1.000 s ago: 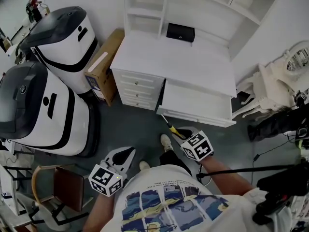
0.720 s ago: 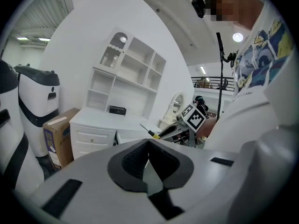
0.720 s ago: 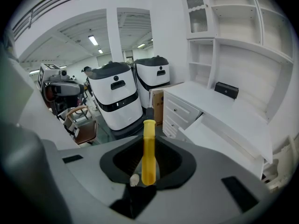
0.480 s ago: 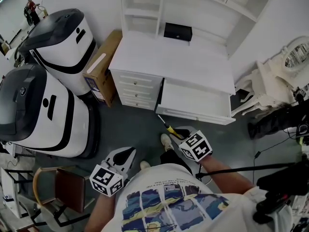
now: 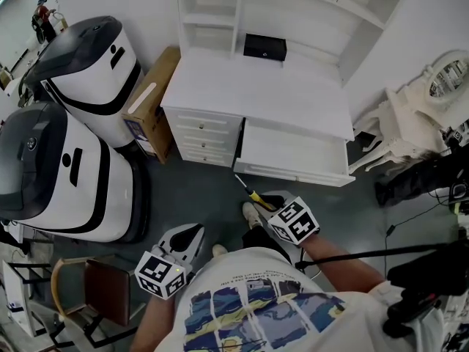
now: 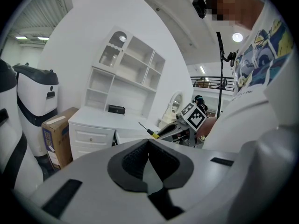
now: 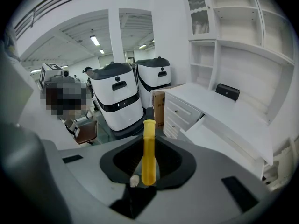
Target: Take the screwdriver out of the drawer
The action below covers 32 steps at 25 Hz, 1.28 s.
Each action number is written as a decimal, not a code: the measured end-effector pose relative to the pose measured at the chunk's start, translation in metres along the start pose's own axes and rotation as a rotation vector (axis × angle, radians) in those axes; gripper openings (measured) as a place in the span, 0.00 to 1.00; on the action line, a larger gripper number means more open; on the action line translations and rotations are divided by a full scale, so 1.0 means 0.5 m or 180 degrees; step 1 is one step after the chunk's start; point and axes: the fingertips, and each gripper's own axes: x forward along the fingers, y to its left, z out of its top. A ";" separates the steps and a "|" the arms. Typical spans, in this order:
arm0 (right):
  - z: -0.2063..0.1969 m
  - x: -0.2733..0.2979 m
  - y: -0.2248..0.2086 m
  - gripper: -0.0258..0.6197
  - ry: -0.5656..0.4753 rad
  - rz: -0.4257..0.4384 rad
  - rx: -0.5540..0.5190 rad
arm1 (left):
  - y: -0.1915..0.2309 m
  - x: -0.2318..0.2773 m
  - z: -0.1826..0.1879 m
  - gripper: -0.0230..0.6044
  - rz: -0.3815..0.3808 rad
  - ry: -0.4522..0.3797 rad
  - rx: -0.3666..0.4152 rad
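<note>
My right gripper (image 5: 265, 201) is shut on the yellow handle of the screwdriver (image 5: 247, 188), whose thin shaft sticks out toward the open drawer (image 5: 292, 174) of the white desk (image 5: 249, 86). In the right gripper view the yellow handle (image 7: 148, 150) stands upright between the dark pads of the right gripper (image 7: 148, 164). The drawer's white inside shows nothing in it. My left gripper (image 5: 192, 235) hangs low at the left over the grey floor, shut and holding nothing. In the left gripper view its pads (image 6: 135, 155) meet, and the screwdriver (image 6: 147, 130) shows beyond them.
Two large white and black machines (image 5: 84, 61) (image 5: 51, 171) stand at the left, with a cardboard box (image 5: 146, 101) against the desk's drawer stack. A small black box (image 5: 264, 47) sits on the desk. A brown chair (image 5: 95, 288) is lower left, white furniture (image 5: 410, 119) and cables at right.
The head view has shifted slightly, so the desk sits a little further left. Both grippers and the screwdriver keep their places.
</note>
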 end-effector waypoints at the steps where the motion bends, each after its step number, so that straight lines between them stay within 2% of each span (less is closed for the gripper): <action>1: 0.000 0.002 0.001 0.19 0.0002 0.0005 -0.0002 | 0.001 -0.001 -0.001 0.06 0.0004 0.0002 -0.0006; 32: -0.010 0.022 -0.001 0.19 -0.0026 0.0132 0.0028 | -0.002 0.030 -0.009 0.06 -0.0044 0.0120 -0.0026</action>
